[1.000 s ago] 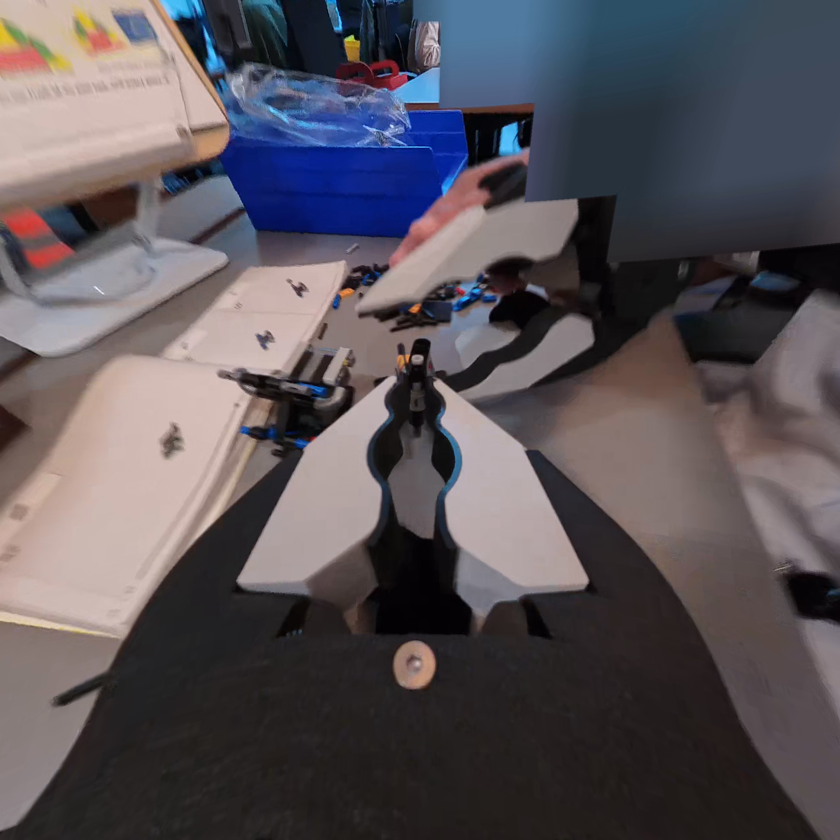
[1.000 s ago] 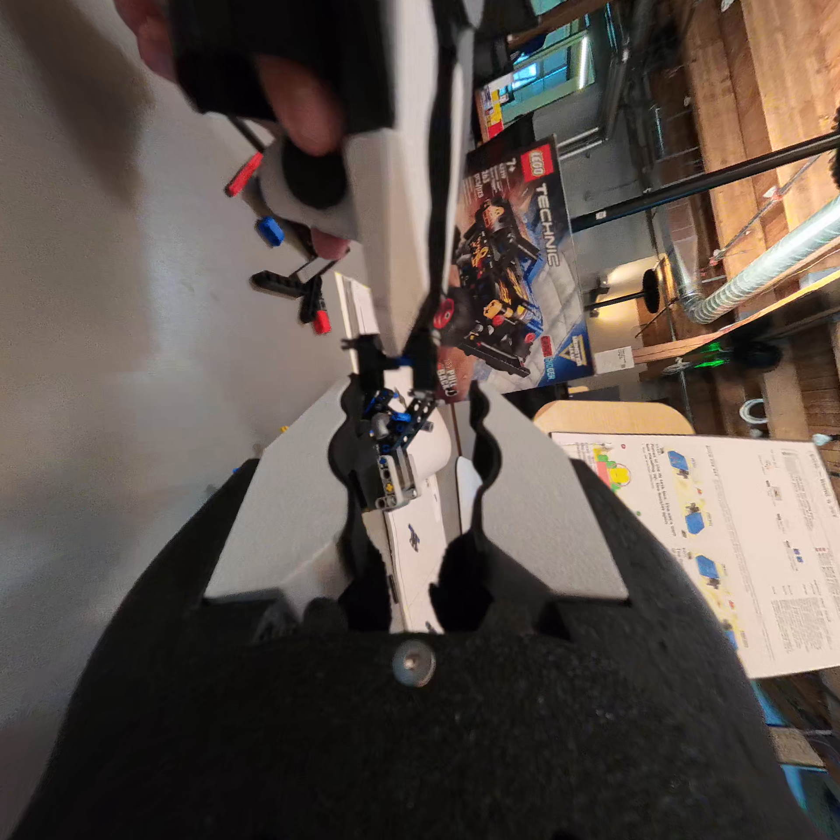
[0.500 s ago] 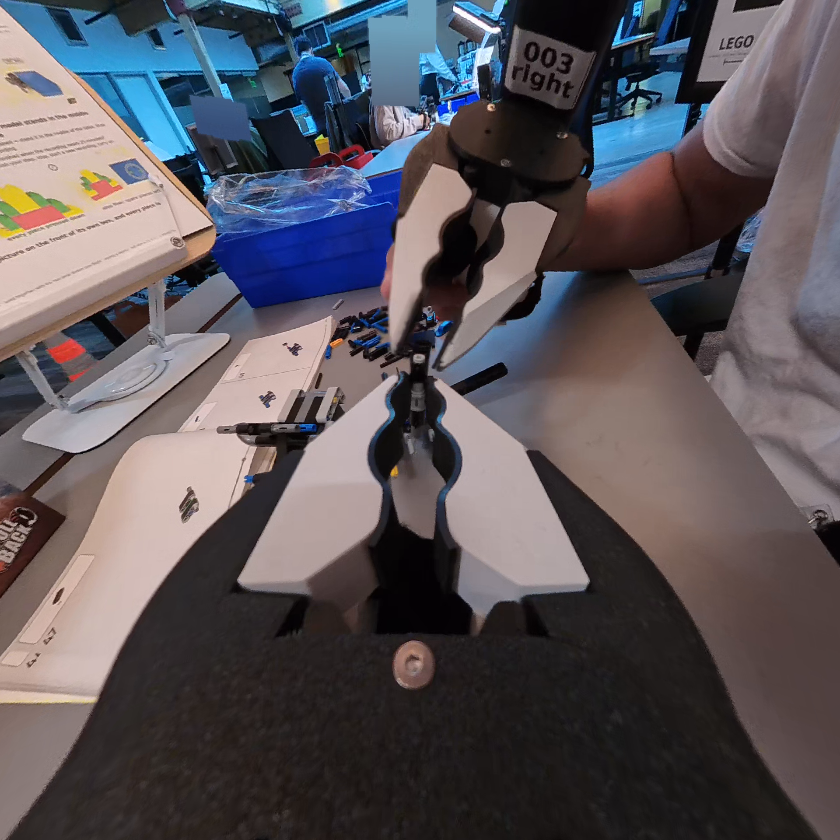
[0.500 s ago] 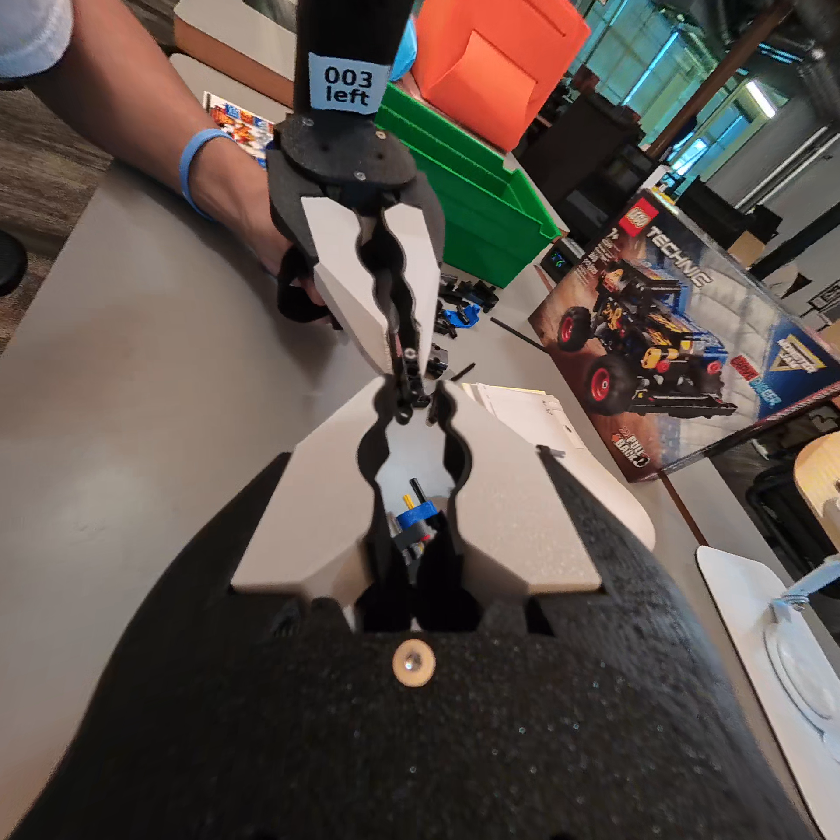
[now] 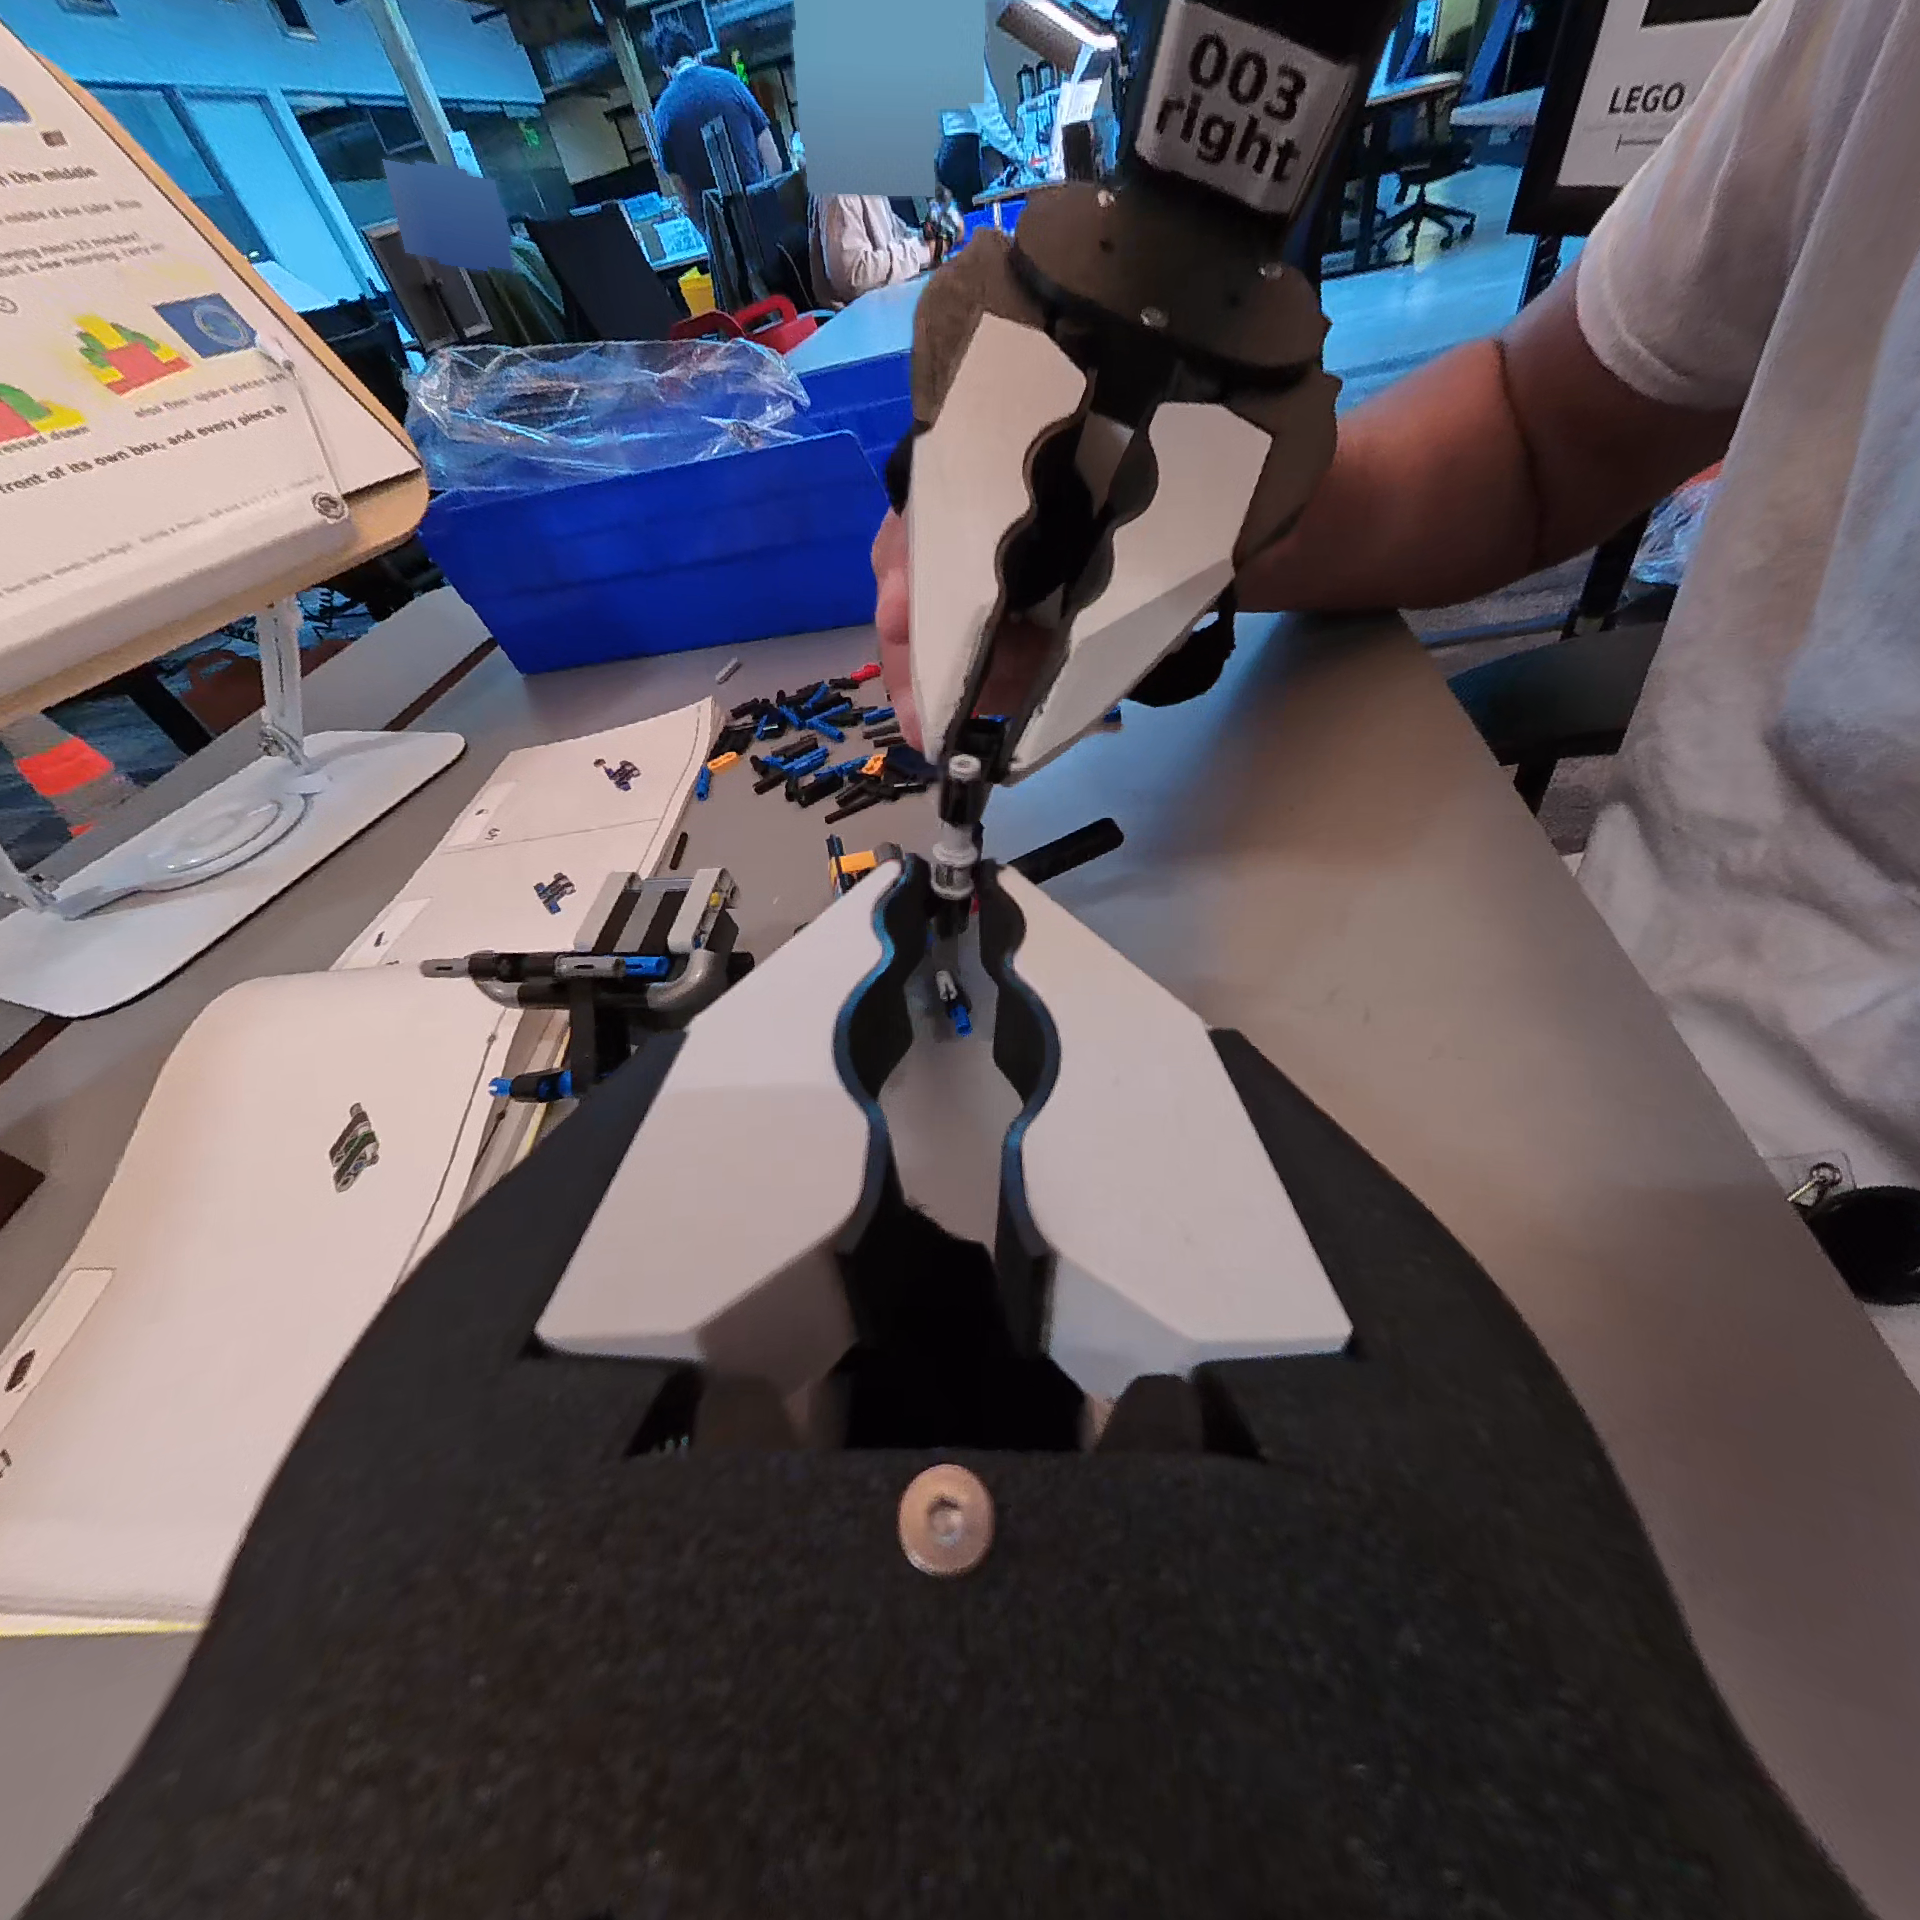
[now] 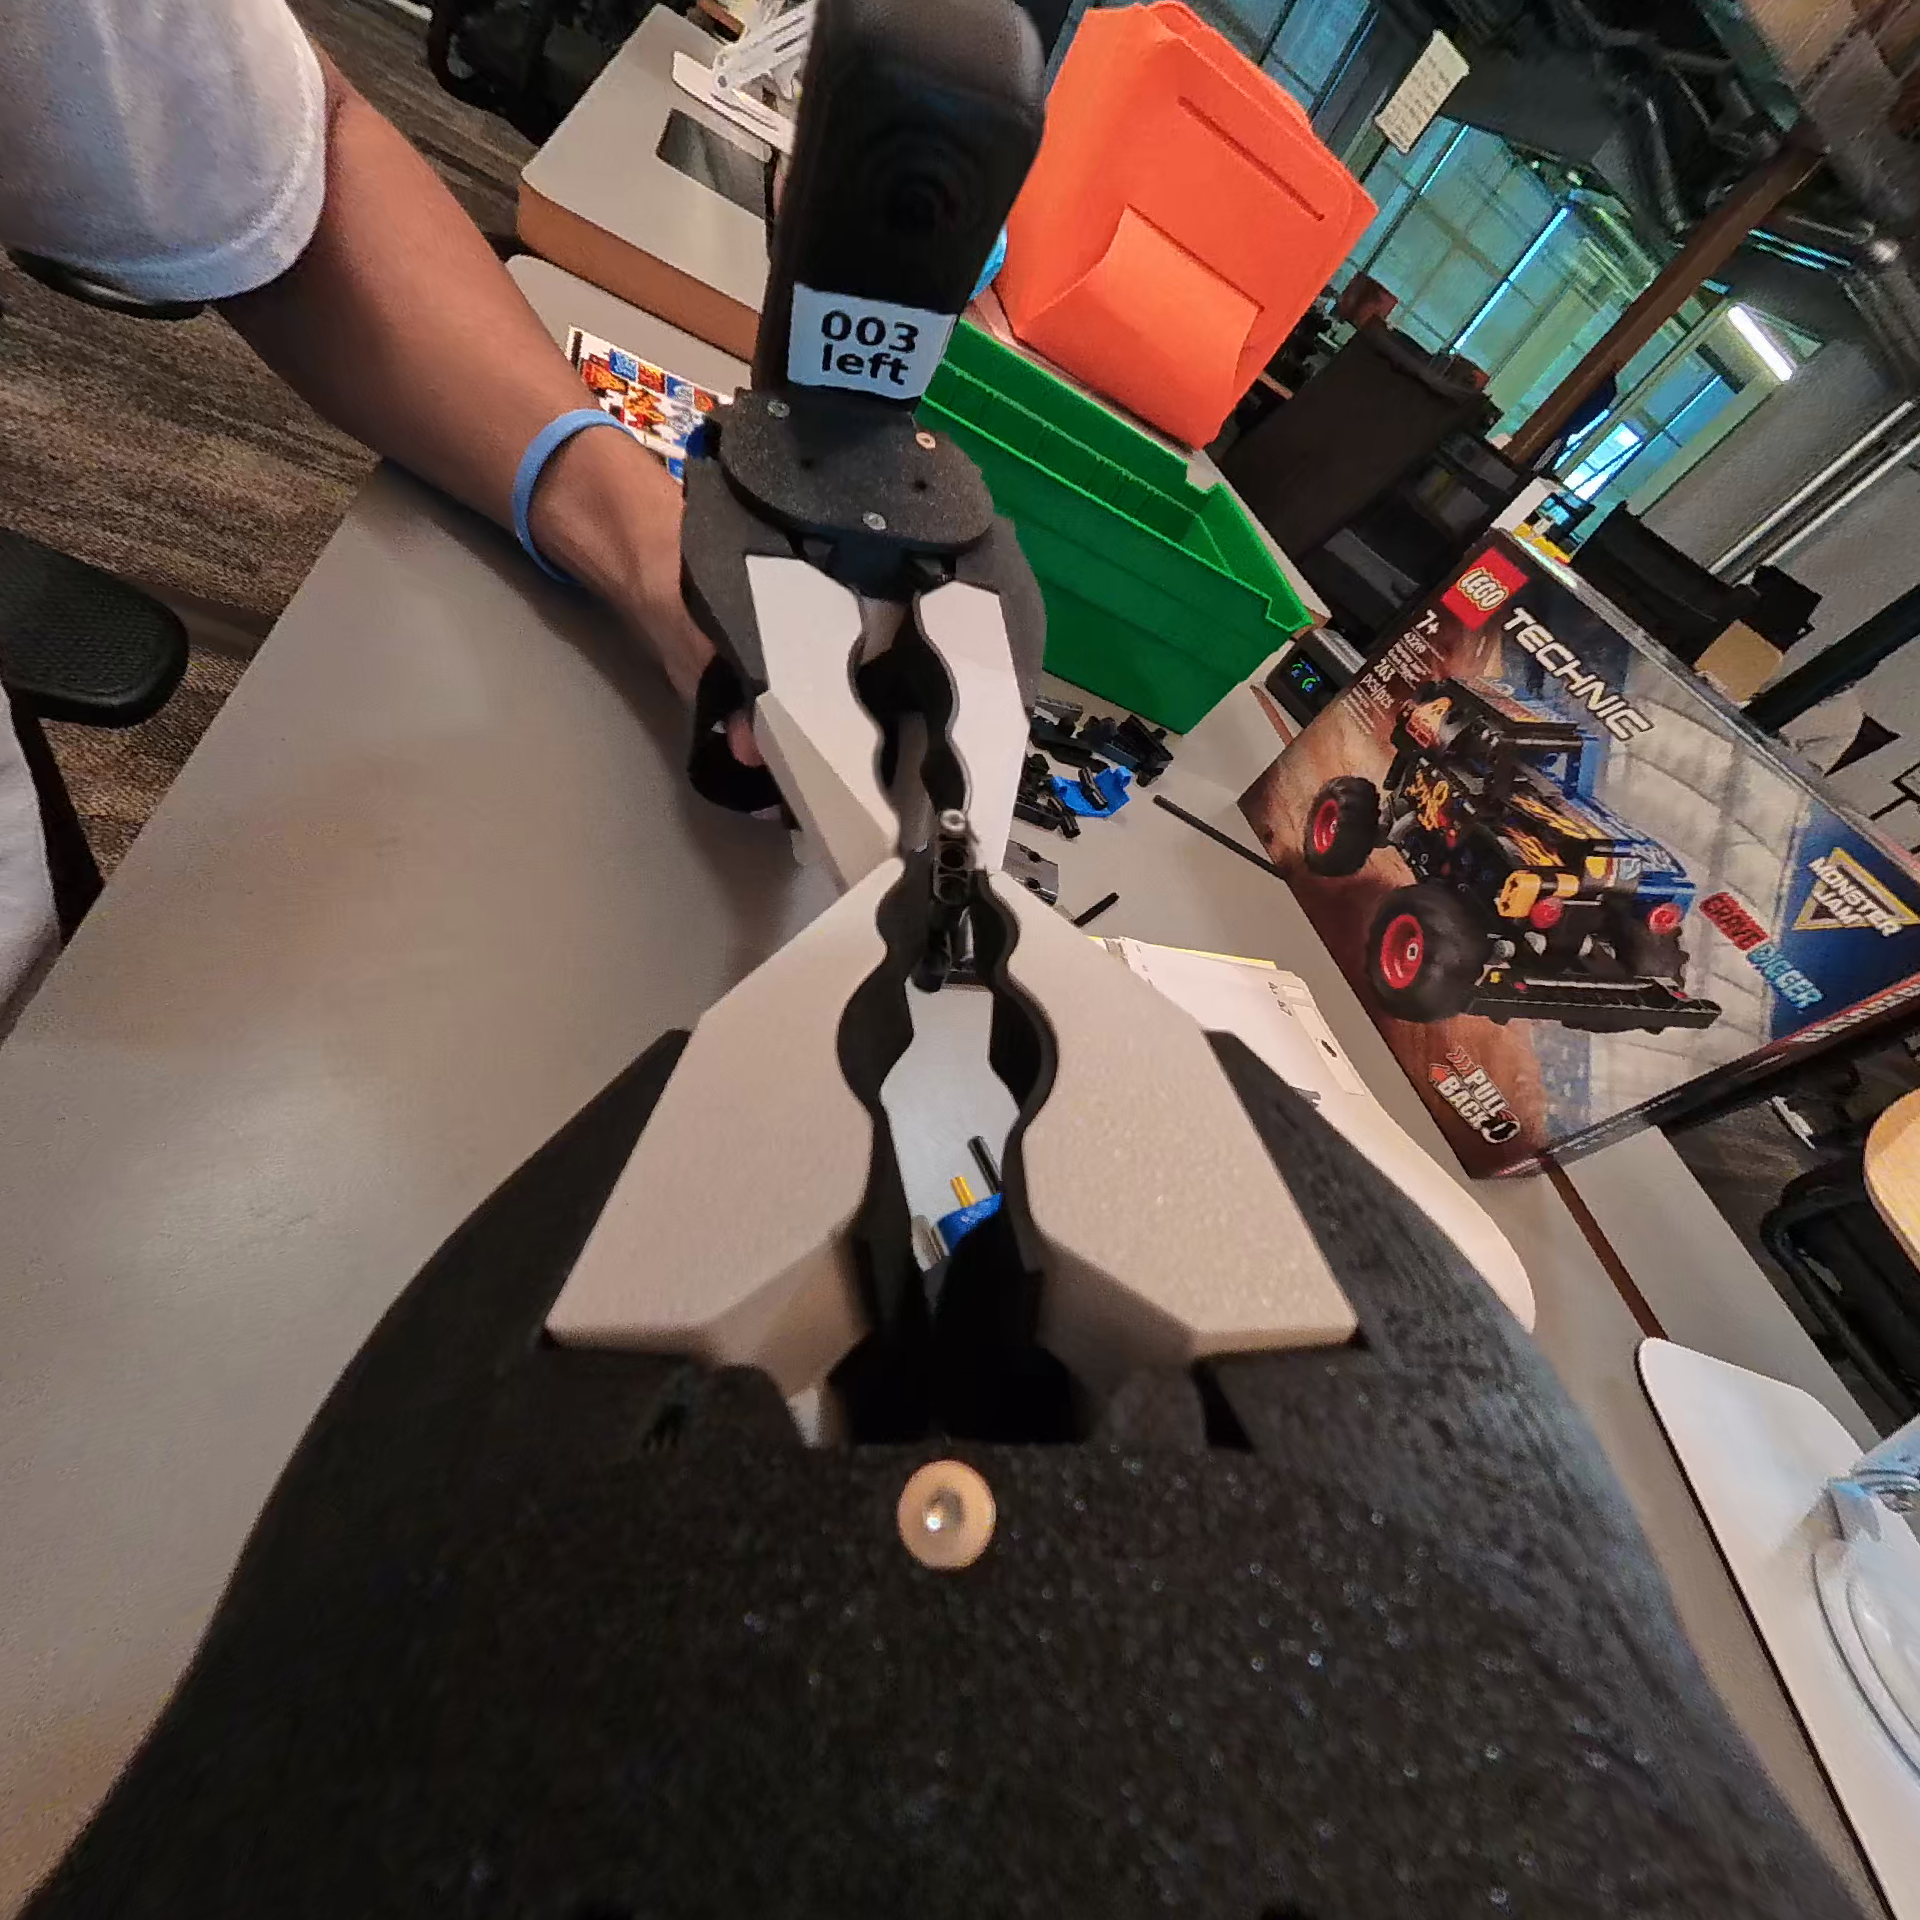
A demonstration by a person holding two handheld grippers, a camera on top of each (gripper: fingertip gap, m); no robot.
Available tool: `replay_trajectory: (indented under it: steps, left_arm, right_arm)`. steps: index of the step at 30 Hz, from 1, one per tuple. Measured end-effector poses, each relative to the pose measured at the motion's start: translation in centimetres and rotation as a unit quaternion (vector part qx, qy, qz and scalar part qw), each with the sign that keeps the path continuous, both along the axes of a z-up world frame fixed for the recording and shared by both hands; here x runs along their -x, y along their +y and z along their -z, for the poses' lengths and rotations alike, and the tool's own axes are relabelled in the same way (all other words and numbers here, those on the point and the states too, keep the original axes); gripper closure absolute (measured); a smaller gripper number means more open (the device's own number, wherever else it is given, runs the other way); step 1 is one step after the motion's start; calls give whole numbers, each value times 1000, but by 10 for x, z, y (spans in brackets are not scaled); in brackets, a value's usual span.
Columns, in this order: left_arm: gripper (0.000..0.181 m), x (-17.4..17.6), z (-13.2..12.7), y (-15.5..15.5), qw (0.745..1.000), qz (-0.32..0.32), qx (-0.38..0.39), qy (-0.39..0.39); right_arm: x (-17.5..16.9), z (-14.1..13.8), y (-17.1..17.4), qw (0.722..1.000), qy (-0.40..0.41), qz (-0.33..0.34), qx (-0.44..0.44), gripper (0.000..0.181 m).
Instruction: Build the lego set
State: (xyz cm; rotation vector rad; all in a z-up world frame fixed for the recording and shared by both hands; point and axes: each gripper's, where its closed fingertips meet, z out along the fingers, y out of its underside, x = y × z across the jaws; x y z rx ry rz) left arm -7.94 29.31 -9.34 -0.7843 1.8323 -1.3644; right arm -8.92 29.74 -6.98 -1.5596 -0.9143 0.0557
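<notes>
My left gripper [image 5: 951, 883] and right gripper [image 5: 977, 753] meet tip to tip above the grey table [image 5: 1299, 935]. A small black lego piece with pale grey collars [image 5: 958, 831] spans the gap between them. The left gripper is shut on its lower end, the right gripper on its upper black end. In the right wrist view my right gripper [image 6: 951, 883] is shut on a black holed beam [image 6: 951, 878], and the left gripper [image 6: 940, 831] faces it, touching the beam's grey-tipped end. A partly built assembly [image 5: 623, 961] lies on the open instruction booklet [image 5: 260, 1195].
A pile of loose black and blue pieces [image 5: 821, 748] lies before a blue bin [image 5: 665, 540]. An instruction board on a stand [image 5: 156, 364] stands at the left. A green bin [image 6: 1101, 540], an orange box [image 6: 1174, 229] and the set's box [image 6: 1558, 862] stand beyond. A person's arm [image 5: 1455, 468] is at the right. The grippers are tip to tip, or close to it.
Both grippers swung round to face each other. The right gripper, open a second ago, has closed on the black piece held at the left gripper's tips.
</notes>
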Motion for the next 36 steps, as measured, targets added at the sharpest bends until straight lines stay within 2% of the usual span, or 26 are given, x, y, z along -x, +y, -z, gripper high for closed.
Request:
replay_trajectory:
  steps: [5,15,21,24,26,30,36]
  left_arm:
    - [176,5,2,-6,1000,27,5,8]
    - [176,8,4,-11,999,37,-25,6]
    - [176,7,3,-11,999,31,-20,4]
    - [173,5,1,-4,1000,19,-13,9]
    - [167,5,-3,0,1000,10,-25,0]
    - [175,8,-5,-4,998,10,-62,-25]
    - [173,5,0,-4,995,-7,-94,-35]
  right_arm:
    - [4,1,-3,1000,16,-23,14,174]
    - [9,4,-10,997,33,-53,42,175]
    - [9,2,-11,997,32,-53,40,175]
    - [3,6,-7,999,3,-35,31,175]
    - [0,12,-6,999,-16,-26,33,175]
    - [0,16,-5,999,-37,-18,32,175]
    - [1,21,-5,998,-24,-24,45,175]
